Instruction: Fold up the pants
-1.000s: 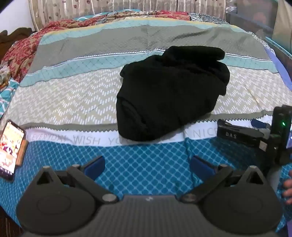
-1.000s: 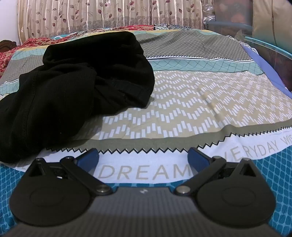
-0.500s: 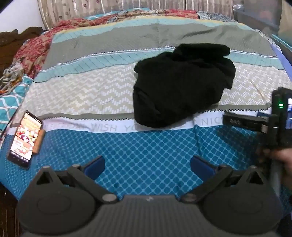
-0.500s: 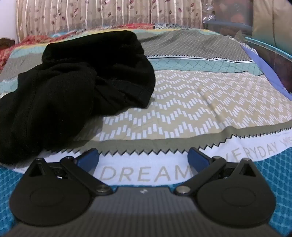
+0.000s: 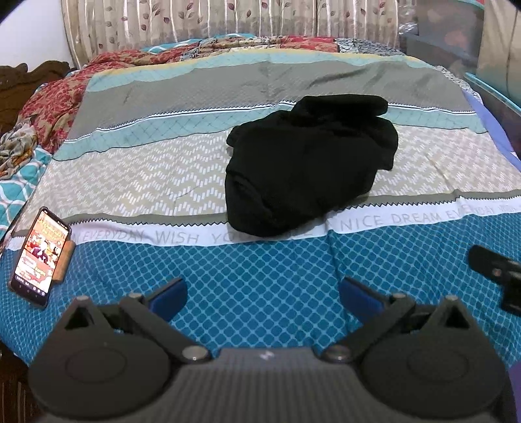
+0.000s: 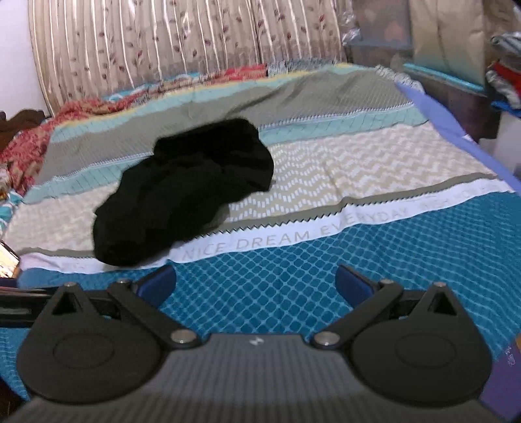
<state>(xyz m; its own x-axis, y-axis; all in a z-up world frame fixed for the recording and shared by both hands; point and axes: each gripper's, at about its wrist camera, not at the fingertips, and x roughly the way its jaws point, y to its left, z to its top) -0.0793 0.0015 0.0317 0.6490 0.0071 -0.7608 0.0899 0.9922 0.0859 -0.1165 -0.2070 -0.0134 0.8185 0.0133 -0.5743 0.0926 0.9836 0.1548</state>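
Nearest the lens in the left wrist view, the left gripper [image 5: 262, 294] hovers above the blue diamond-patterned band of the bedspread [image 5: 267, 293], its blue-padded fingers spread wide with nothing between them. In the right wrist view, the right gripper [image 6: 255, 281] is likewise spread wide and empty above the same blue band [image 6: 260, 276]; this view is slightly blurred. A dark part of the right gripper appears at the right edge of the left wrist view. A phone [image 5: 39, 257] with a lit screen lies on the bedspread near its left edge, level with the white lettered stripe [image 5: 407, 219] reading "NICE DREAM EVERYDAY". Beyond the grippers, well apart from both, the black pants [image 5: 306, 166] lie bunched in a rumpled heap near the middle of the bed, their near end overlapping the lettered stripe and the rest resting on the beige zigzag band. Farther off lie grey and teal stripes, then a red patterned blanket [image 5: 55, 101] at the left, and a leaf-printed curtain [image 5: 195, 19] behind the bed.
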